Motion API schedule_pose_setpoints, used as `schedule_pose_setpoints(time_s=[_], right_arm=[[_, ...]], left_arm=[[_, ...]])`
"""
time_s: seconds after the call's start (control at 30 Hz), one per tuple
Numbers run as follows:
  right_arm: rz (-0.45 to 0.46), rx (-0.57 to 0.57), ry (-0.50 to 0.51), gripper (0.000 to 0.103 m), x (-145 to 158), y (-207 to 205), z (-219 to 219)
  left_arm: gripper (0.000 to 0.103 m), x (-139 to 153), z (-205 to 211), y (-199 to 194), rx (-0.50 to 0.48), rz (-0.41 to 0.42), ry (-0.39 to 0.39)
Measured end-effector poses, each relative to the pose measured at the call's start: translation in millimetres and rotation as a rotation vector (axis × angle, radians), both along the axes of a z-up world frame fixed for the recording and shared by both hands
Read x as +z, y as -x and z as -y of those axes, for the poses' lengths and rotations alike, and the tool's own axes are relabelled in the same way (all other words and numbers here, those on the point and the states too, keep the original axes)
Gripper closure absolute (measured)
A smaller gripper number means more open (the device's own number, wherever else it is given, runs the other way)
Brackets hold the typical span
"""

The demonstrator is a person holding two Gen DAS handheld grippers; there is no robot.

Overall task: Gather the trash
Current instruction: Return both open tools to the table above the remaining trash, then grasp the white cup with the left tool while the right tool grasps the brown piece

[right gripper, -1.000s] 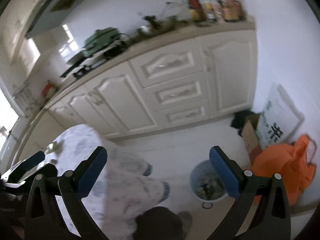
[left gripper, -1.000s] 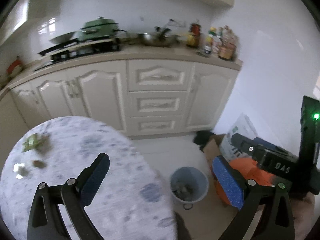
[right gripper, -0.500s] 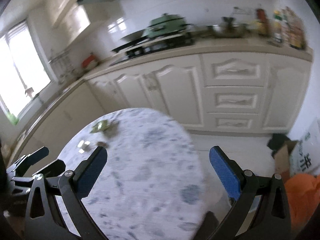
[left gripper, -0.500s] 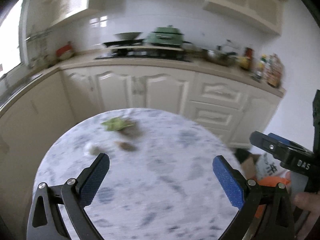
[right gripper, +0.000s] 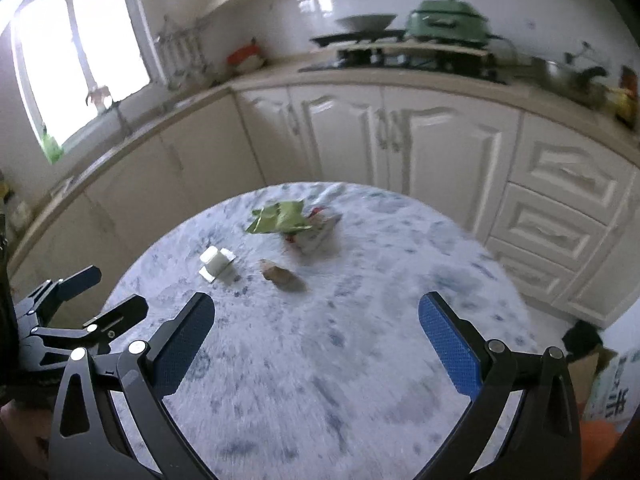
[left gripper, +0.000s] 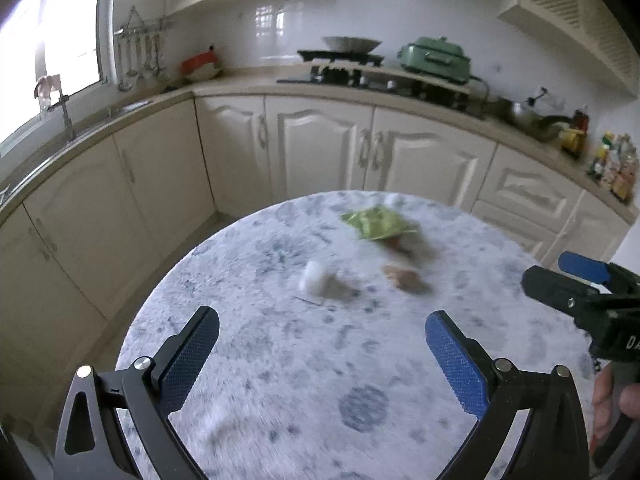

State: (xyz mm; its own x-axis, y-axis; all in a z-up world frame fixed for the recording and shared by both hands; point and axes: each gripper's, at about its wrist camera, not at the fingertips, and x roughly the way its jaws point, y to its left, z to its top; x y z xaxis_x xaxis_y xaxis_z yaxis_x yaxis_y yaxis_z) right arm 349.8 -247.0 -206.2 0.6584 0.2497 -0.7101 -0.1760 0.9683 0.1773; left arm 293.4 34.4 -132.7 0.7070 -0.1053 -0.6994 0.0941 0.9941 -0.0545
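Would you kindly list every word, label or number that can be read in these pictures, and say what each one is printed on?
"D", cut off by the frame edge: white lettering on the body of the right claw, seen from the left wrist view.
Large dark characters on the white bag on the floor: too blurred and cropped to read.
Green wrapper on the table: print blurred.
Bottles on the counter: labels too small.

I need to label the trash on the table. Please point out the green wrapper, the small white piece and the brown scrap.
green wrapper (right gripper: 280, 216): right wrist view, middle of its crumpled green face.
small white piece (right gripper: 214, 260): right wrist view, its top.
brown scrap (right gripper: 282, 274): right wrist view, its middle.
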Motion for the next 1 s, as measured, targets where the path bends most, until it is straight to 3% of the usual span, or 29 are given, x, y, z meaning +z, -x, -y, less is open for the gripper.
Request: schedule_pose_setpoints(time_s=[0.33,0.53,0.6,0.67,0.7,0.8,0.87,0.9,1.0], right_arm=[[-0.067,0.075,0.061,0.005,-52.9,-60.2,-39.9],[-0.083,0.096,0.072,0.009,-67.0,-76.2,-48.6],[-0.088,0.107,0.079,0.014,-72.0,-80.6,-52.3],[-0.109,0.117,0.080,0.033,-79.2,-85.5,-55.1],[-0.091,0.116,0.104,0.035,-79.3,-84.6,-57.4],[-0.072,0.136,0.147,0.050,-80.2,-82.6,-65.2],[-0.062,0.149,0.163,0.071,-79.6,-81.8,-69.7],[-0.059,0.157,0.163,0.076,-79.2,-81.1,-71.5],[-0.063,0.153,0.135,0.077,-78.4,-79.3,-69.4]], left_arm=[[0.002,-57.1,-8.3,-106.7,0.003,-0.100,-0.035],[0.017,-80.4,-9.9,-142.0,-0.032,-0.134,-0.016],[0.026,-85.7,-7.1,-151.0,-0.037,-0.144,-0.019],[0.035,-85.7,-5.8,-153.5,-0.048,-0.137,-0.017],[0.037,-86.0,-4.8,-153.9,-0.053,-0.133,-0.014],[0.061,-86.7,-4.2,-158.3,-0.069,-0.122,-0.014],[0.077,-87.3,-2.4,-160.5,-0.087,-0.116,-0.009],[0.077,-88.4,-1.8,-161.6,-0.086,-0.114,-0.016],[0.080,-90.0,-4.7,-163.1,-0.080,-0.110,-0.005]])
